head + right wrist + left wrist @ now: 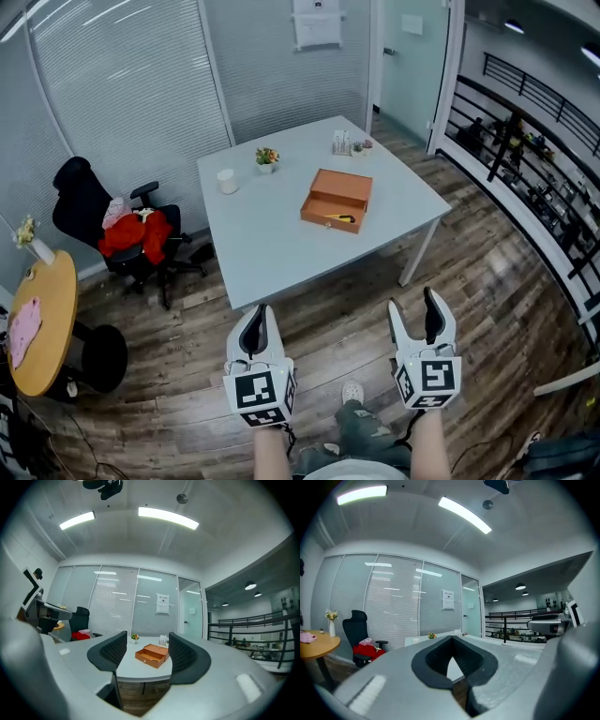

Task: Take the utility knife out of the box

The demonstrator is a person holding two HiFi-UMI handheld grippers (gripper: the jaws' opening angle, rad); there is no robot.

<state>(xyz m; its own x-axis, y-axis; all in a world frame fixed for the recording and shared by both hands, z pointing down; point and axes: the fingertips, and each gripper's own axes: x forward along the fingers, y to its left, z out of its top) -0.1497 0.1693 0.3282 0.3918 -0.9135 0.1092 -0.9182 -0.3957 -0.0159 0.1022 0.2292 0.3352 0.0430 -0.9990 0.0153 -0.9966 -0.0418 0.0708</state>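
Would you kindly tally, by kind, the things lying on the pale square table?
Open orange rectangular box: 1
Yellow utility knife inside it: 1
White cup: 1
Small potted flowers: 1
Far-edge cluster, too small to tell: 1
Total: 5

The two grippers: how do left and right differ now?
The left gripper has its jaws together at the tips; the right gripper has its jaws apart. The right gripper's view frames the orange box between its jaws; the left gripper's view does not. Both hold nothing.
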